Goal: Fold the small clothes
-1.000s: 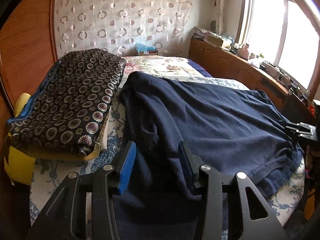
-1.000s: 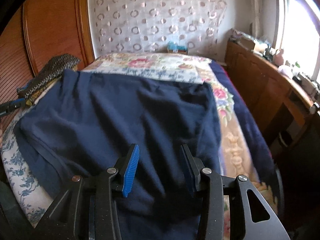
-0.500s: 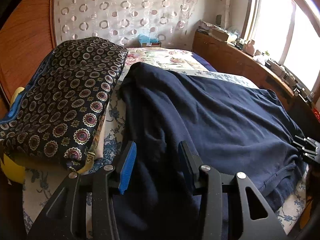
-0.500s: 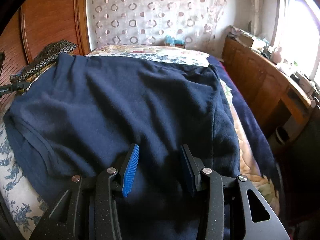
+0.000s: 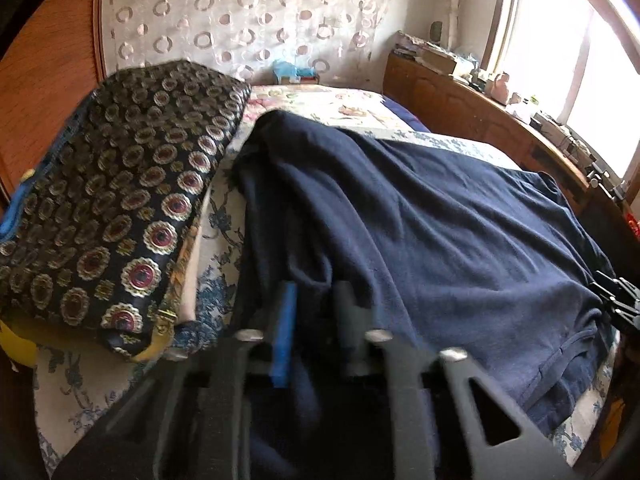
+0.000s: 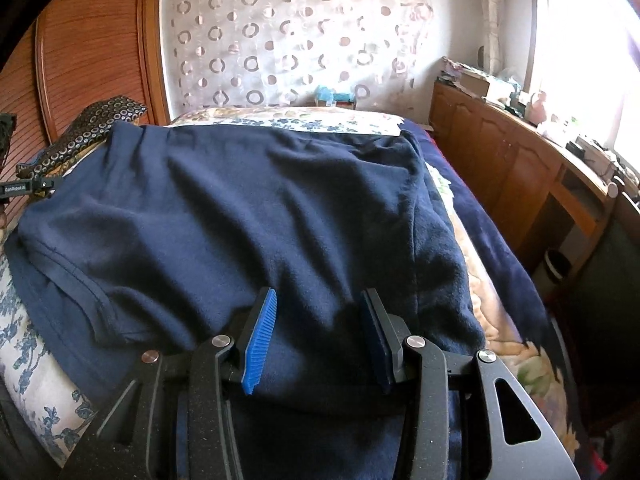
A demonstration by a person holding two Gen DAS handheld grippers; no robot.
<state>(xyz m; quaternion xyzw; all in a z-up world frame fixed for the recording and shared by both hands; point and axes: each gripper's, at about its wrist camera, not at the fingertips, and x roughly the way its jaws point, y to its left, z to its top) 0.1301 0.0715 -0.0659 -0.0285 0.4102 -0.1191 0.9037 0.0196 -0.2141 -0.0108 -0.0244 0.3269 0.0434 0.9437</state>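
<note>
Navy garment (image 5: 420, 216) lay spread flat across the near end of the bed (image 5: 208, 240), hem toward the cameras, some wrinkles across the middle; also seen in right wrist view (image 6: 248, 208). Its left edge sat just beside a folded dark patterned blanket (image 5: 120, 184) stacked on the bed's left side, near the wooden wardrobe (image 6: 92, 48).

Left hand-held gripper (image 5: 316, 320) was blurred, fingers narrowed with a fold of navy fabric bunched between them, blue pad (image 5: 285, 332) against the cloth; looked clenched on the garment's near-left part. Right hand-held gripper (image 6: 320, 332) sat over the near-right part of the garment, fingers spread wide apart, blue ribbed pad (image 6: 260, 340) visible, nothing pinched, released.

Floral bedspread (image 6: 288, 120) showed beyond the garment. Circle-print curtain (image 6: 288, 36) hung behind the bed. Wooden cabinet (image 6: 512, 172) ran along the right under a bright window (image 5: 560, 52), clutter on top.
</note>
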